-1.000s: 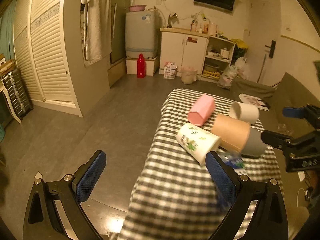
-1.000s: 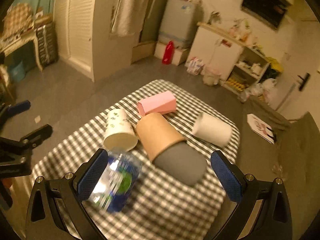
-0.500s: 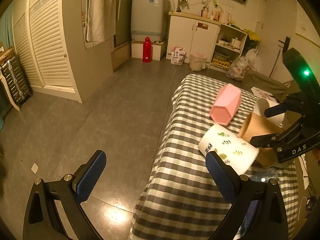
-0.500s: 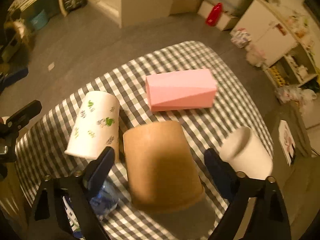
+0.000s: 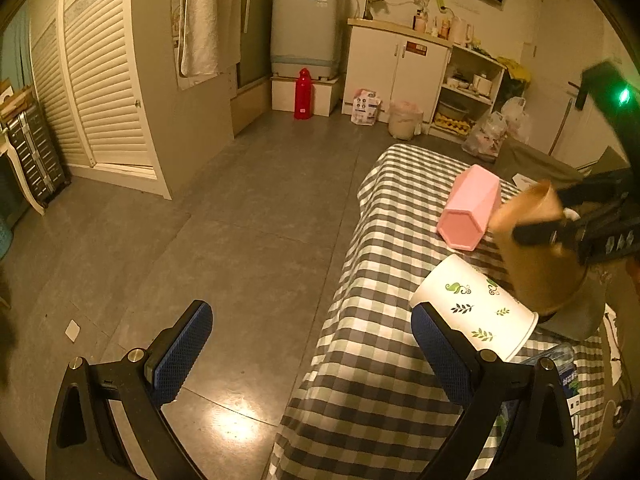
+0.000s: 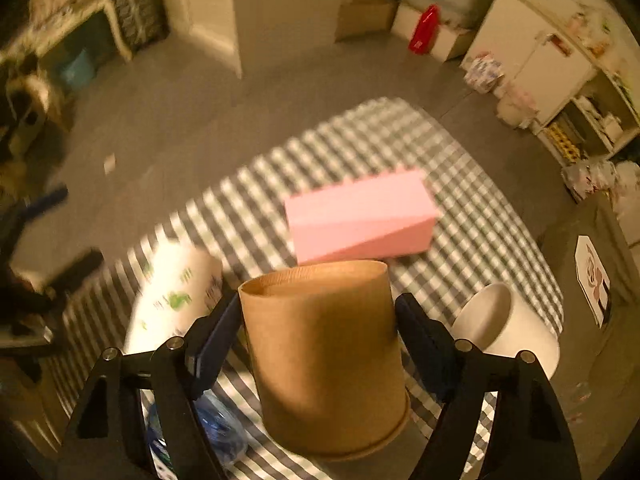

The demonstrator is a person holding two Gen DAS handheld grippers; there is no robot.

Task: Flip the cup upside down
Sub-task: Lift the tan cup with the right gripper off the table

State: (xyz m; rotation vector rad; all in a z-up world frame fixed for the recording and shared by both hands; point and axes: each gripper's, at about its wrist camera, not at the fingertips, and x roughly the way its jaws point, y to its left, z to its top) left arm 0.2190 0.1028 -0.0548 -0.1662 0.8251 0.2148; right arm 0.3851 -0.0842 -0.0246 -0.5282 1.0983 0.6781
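A brown paper cup (image 6: 326, 360) sits between the fingers of my right gripper (image 6: 318, 322), which is shut on its sides and holds it tilted above the checked tablecloth (image 6: 472, 208). In the left wrist view the same cup (image 5: 532, 256) shows at the right with the right gripper's fingers (image 5: 536, 232) across it. My left gripper (image 5: 312, 352) is open and empty at the table's near left edge, next to a white leaf-print cup (image 5: 476, 312) lying on its side.
A pink hexagonal cup (image 6: 360, 216) lies on its side behind the brown cup. A white cup (image 6: 508, 328) lies on its side at the right. A blue-labelled plastic bottle (image 6: 216, 428) lies under the right gripper. Grey floor (image 5: 240, 220) lies left of the table.
My right gripper has closed on the brown cup and raised it off the cloth, tilting it. My left gripper has drawn back toward the table's left edge and stays open.
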